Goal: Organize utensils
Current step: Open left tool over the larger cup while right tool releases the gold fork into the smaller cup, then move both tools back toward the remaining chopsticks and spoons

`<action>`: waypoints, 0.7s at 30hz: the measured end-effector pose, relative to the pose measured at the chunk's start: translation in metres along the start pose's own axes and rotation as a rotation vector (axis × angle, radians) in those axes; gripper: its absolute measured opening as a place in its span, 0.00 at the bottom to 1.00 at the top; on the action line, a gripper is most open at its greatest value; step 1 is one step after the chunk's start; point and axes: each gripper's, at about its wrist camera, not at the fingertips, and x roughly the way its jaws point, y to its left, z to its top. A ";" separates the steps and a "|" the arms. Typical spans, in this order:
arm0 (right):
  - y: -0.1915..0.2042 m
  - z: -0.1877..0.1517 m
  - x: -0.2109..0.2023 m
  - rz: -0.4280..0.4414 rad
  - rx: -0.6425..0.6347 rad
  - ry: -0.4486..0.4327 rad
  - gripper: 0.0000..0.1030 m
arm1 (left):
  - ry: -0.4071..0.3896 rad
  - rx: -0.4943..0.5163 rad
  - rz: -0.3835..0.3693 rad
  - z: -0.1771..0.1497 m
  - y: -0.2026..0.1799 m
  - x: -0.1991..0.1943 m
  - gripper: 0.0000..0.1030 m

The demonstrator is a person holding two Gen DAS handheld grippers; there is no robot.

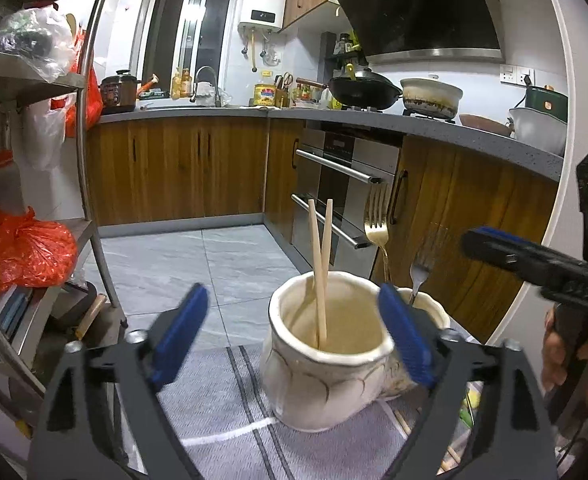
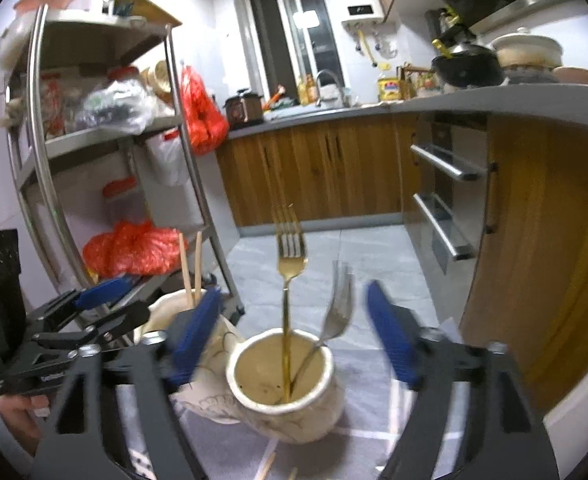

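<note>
From the left wrist, a grey striped cloth (image 1: 229, 408) lies before wooden kitchen cabinets (image 1: 181, 168); the left gripper (image 1: 294, 336) gapes empty around a cream holder (image 1: 326, 364) containing chopsticks (image 1: 321, 264). From the right wrist, the right gripper (image 2: 294, 336) stands wide, empty, above a smaller cup (image 2: 285, 404) holding a gold fork (image 2: 289, 264) and silver fork (image 2: 340, 312).
</note>
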 end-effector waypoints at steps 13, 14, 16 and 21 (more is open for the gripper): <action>-0.036 -0.043 -0.047 -0.188 -0.004 0.092 0.95 | 0.072 0.050 0.011 -0.032 -0.018 -0.033 0.95; -0.038 -0.048 -0.047 -0.198 -0.004 0.106 0.95 | 0.081 0.051 0.006 -0.035 -0.020 -0.033 0.94; -0.041 -0.061 -0.048 -0.211 -0.010 0.140 0.95 | 0.111 0.056 -0.008 -0.043 -0.027 -0.033 0.94; -0.044 -0.084 -0.050 -0.219 -0.016 0.209 0.95 | 0.183 0.062 -0.041 -0.065 -0.038 -0.030 0.94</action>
